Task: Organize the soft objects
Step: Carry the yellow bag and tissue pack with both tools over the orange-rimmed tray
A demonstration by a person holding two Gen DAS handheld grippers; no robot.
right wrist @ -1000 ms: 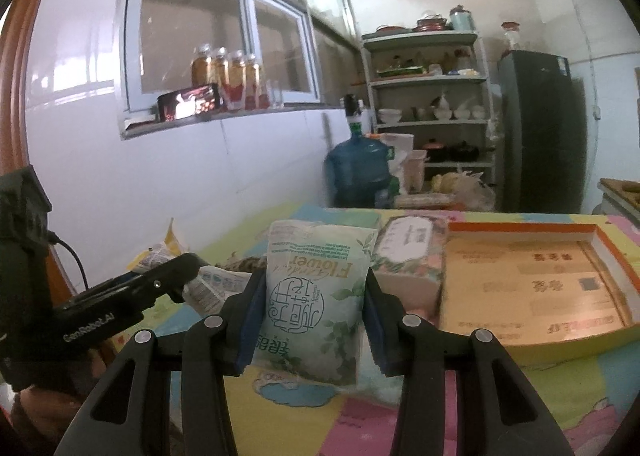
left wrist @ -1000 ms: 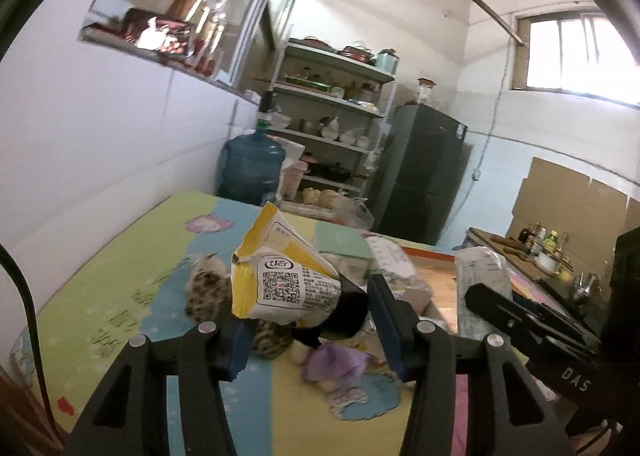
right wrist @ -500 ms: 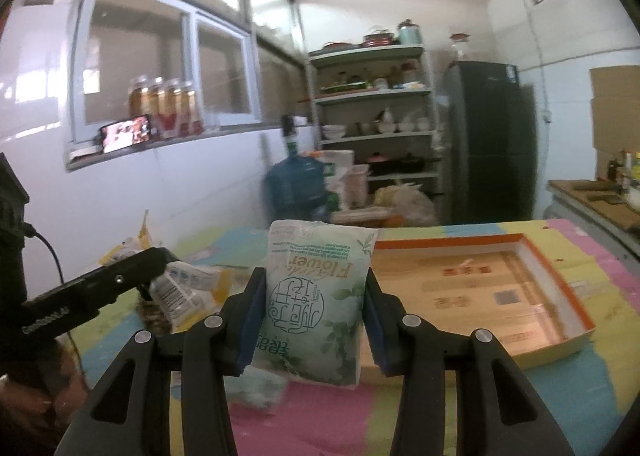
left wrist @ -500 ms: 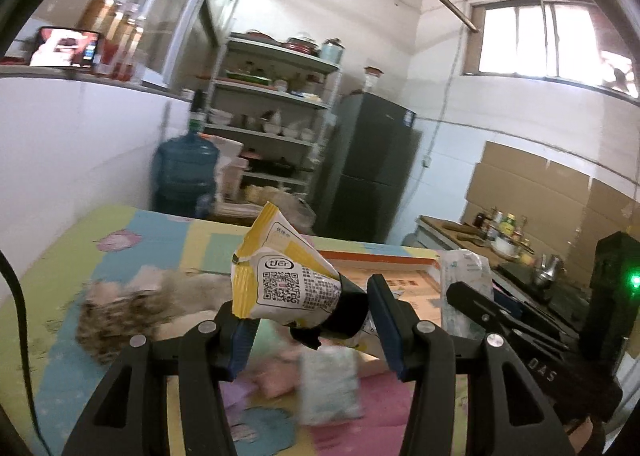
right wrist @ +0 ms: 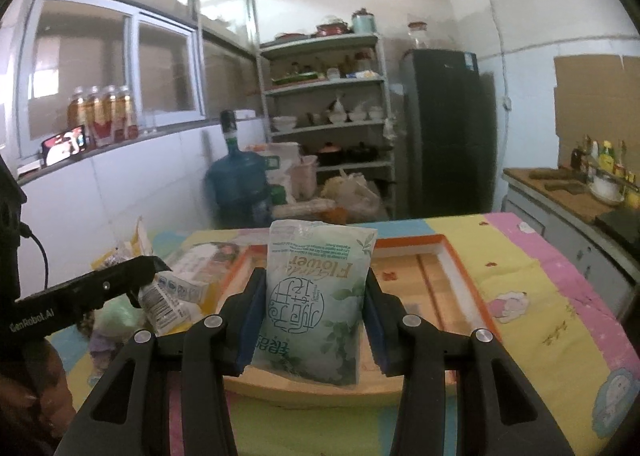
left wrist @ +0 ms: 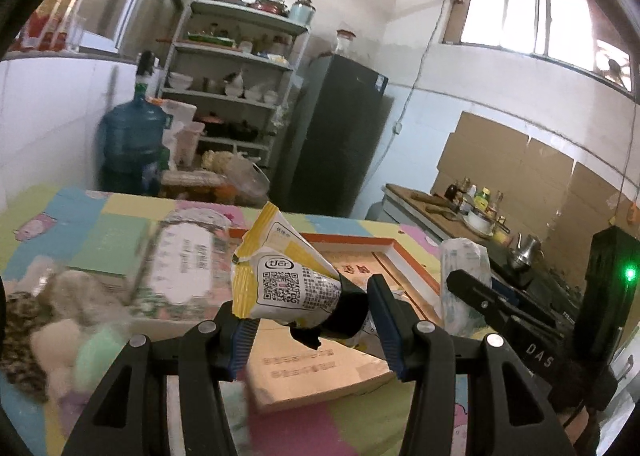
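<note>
Left wrist view: the left tool (left wrist: 308, 322) squeezes a yellow snack bag (left wrist: 282, 280). A second ago the fluffy toys (left wrist: 44, 320) lay straight ahead; now the orange-edged box (left wrist: 404, 256) does.

Right wrist view: the right tool (right wrist: 314, 322) squeezes a green tissue pack (right wrist: 316, 304), held up over the same box (right wrist: 448, 256), closer than before. Both soft things look nearly ready to drop in.
</note>
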